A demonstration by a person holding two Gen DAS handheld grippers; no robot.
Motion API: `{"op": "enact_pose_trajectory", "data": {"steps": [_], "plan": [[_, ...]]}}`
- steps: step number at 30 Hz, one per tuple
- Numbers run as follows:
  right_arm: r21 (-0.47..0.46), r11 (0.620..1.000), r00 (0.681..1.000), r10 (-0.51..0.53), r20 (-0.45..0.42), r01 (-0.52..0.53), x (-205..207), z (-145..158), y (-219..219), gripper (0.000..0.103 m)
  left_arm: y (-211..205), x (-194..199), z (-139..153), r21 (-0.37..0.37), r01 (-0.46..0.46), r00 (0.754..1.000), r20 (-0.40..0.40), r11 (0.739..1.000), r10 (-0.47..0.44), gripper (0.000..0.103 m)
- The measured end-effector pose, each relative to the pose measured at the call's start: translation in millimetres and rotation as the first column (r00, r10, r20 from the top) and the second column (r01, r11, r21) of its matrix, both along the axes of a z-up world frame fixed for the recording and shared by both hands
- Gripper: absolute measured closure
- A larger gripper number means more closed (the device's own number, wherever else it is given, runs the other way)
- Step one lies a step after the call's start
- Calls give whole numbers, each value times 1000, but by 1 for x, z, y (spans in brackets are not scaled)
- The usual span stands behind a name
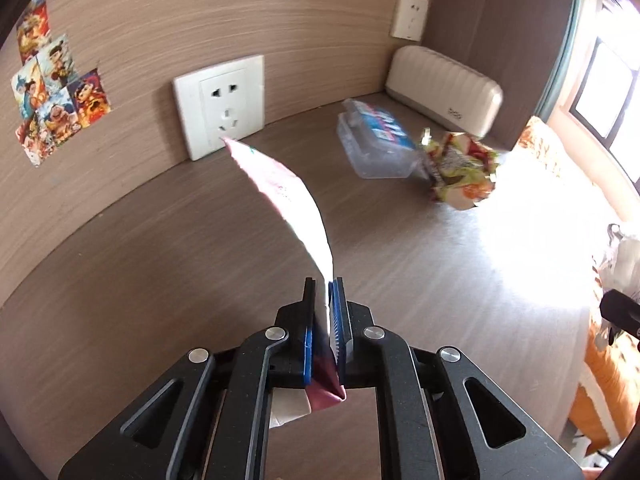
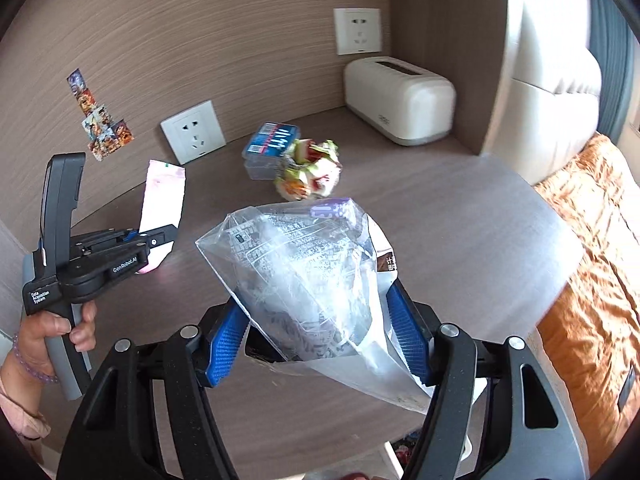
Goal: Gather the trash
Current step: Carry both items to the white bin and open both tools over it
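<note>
My left gripper [image 1: 325,282] is shut on a flat pink and white wrapper [image 1: 286,194], held edge-up above the brown table; it also shows in the right wrist view [image 2: 162,196] with the left gripper [image 2: 170,232]. My right gripper [image 2: 320,320] is shut on a clear plastic bag [image 2: 296,272] with grey print, its blue pads pressing the bag's sides. A crumpled colourful snack wrapper [image 1: 460,168] [image 2: 310,172] lies on the table beside a clear plastic box with a blue label [image 1: 376,140] [image 2: 270,152].
A cream ribbed box [image 1: 444,88] [image 2: 400,100] stands in the far corner. Wall sockets [image 1: 220,106] [image 2: 358,30] and stickers [image 1: 52,92] are on the wood wall. An orange bedspread [image 2: 592,260] lies right of the table [image 2: 460,220].
</note>
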State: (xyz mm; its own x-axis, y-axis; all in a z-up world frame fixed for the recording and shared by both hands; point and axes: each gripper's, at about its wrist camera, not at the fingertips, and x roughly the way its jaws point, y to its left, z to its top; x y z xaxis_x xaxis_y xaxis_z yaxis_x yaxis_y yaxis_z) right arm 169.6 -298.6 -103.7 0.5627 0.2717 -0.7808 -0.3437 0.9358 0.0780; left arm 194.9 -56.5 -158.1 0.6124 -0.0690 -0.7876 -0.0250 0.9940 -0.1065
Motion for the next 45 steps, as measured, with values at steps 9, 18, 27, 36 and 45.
{"op": "enact_pose_trajectory", "data": {"steps": [9, 18, 27, 36, 45], "plan": [[13, 998, 996, -69, 47, 69, -32, 21, -61, 35, -86, -29, 44, -2, 140, 987, 73, 990, -140, 95], [7, 979, 979, -205, 11, 205, -77, 15, -143, 35, -209, -64, 38, -6, 365, 930, 48, 931, -364, 95], [11, 927, 926, -374, -48, 375, -126, -2, -220, 35, -311, -97, 12, -1, 565, 825, -16, 825, -565, 95], [29, 876, 870, -473, -139, 481, -157, -34, -265, 35, -367, -114, -28, -16, 679, 729, -98, 734, -677, 95], [13, 853, 831, -504, -235, 521, -153, -91, -279, 35, -403, -120, -91, -51, 739, 653, -190, 672, -733, 95]]}}
